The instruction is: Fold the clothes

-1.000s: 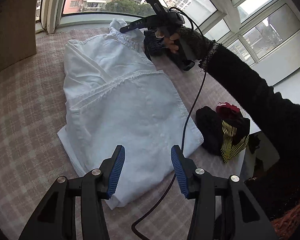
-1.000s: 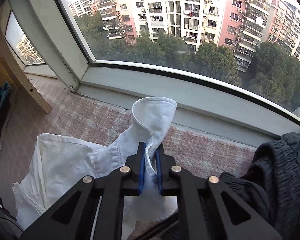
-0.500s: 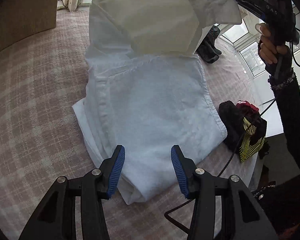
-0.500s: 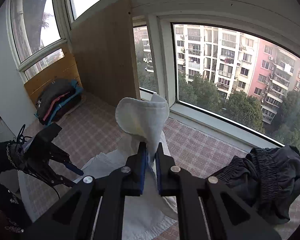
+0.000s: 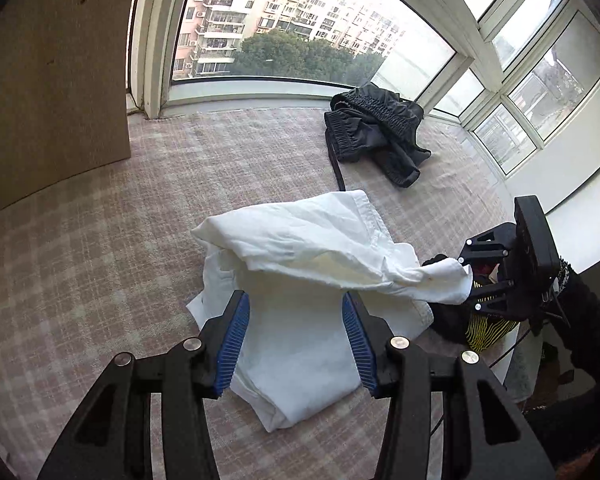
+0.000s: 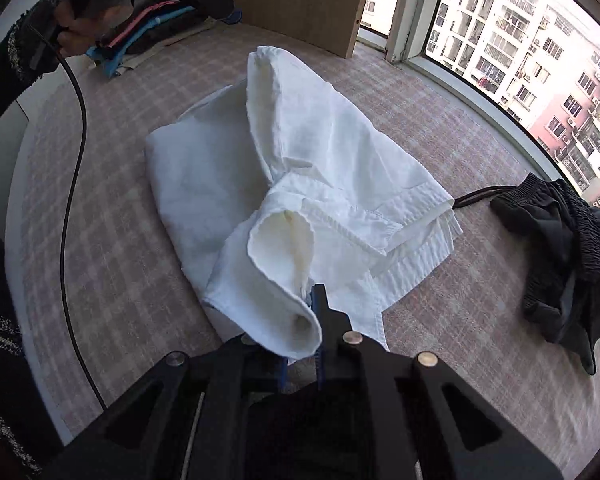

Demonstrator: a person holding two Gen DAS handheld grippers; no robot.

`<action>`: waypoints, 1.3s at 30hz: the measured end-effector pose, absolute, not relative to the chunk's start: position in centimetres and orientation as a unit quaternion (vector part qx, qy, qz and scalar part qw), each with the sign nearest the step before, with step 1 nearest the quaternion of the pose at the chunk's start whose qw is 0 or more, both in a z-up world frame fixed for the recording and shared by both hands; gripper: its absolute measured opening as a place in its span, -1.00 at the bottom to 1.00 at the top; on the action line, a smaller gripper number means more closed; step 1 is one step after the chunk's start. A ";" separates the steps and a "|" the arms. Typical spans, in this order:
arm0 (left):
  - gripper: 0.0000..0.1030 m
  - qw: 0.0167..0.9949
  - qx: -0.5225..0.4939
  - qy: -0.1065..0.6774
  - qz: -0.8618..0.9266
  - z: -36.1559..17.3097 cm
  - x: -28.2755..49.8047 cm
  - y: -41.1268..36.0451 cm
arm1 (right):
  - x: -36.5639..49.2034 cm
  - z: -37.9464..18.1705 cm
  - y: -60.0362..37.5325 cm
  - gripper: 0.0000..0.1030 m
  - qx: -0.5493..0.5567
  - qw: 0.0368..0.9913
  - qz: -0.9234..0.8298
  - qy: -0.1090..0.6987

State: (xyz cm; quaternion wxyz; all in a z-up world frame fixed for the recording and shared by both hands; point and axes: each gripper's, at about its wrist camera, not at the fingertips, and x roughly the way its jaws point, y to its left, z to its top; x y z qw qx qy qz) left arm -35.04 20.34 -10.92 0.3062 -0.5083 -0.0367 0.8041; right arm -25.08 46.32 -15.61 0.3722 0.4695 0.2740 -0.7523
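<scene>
A white shirt (image 5: 300,248) (image 6: 320,140) lies on the pink checked cover (image 5: 100,260), its top half doubled over the lower half in a loose hump. My right gripper (image 6: 310,300) (image 5: 496,276) holds the collar end at the shirt's right edge; its jaws are opening, with the cloth still between the pads. My left gripper (image 5: 294,300) (image 6: 220,4) hangs open above the shirt's near end with nothing between its blue pads (image 5: 234,332).
Crumpled black shorts (image 5: 376,132) (image 6: 568,248) lie near the window. A black and yellow striped bundle (image 5: 484,324) sits at the cover's right edge. Folded clothes (image 6: 148,36) are stacked beside a wooden board (image 5: 52,72). A black cable (image 6: 72,184) trails down from the left hand.
My right gripper swept the collar from the window side up and over to the near right, folding the shirt's top half onto the lower half. The left gripper tilted up slightly.
</scene>
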 end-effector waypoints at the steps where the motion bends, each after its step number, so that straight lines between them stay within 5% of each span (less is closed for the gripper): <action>1: -0.09 0.312 -0.504 -0.025 0.805 -10.9 -35.8 21.1 | -24.7 -16.1 46.1 -0.76 0.470 0.370 -0.747 0.290; 8: -0.06 0.348 -0.541 0.021 0.766 -15.1 -40.1 25.3 | -24.2 -15.8 47.6 -0.76 0.516 0.336 -0.726 0.307; 13: -0.07 0.358 -0.585 0.048 0.726 -20.8 -36.2 25.5 | -26.9 -11.2 50.5 -0.65 0.553 0.270 -0.777 0.131; 20: -0.06 0.363 -0.522 0.028 0.771 -15.3 -36.1 24.9 | -35.2 -11.5 44.0 -0.66 0.521 0.249 -0.816 -0.026; 26: -0.04 0.325 -0.527 0.053 0.783 -17.8 -40.1 25.1 | -37.8 -20.3 43.2 -0.72 0.586 0.210 -0.783 0.023; 31: -0.17 0.321 -0.526 0.026 0.787 -18.6 -39.7 22.8 | -36.8 -17.9 47.9 -0.72 0.568 0.200 -0.795 -0.072; 35: -0.14 0.323 -0.500 -0.002 0.804 -15.3 -37.8 20.9 | -33.3 -16.6 46.5 -0.72 0.550 0.221 -0.804 -0.044; 39: -0.04 0.345 -0.503 0.004 0.793 -15.3 -35.3 21.7 | -30.5 -21.1 44.7 -0.67 0.607 0.200 -0.769 0.007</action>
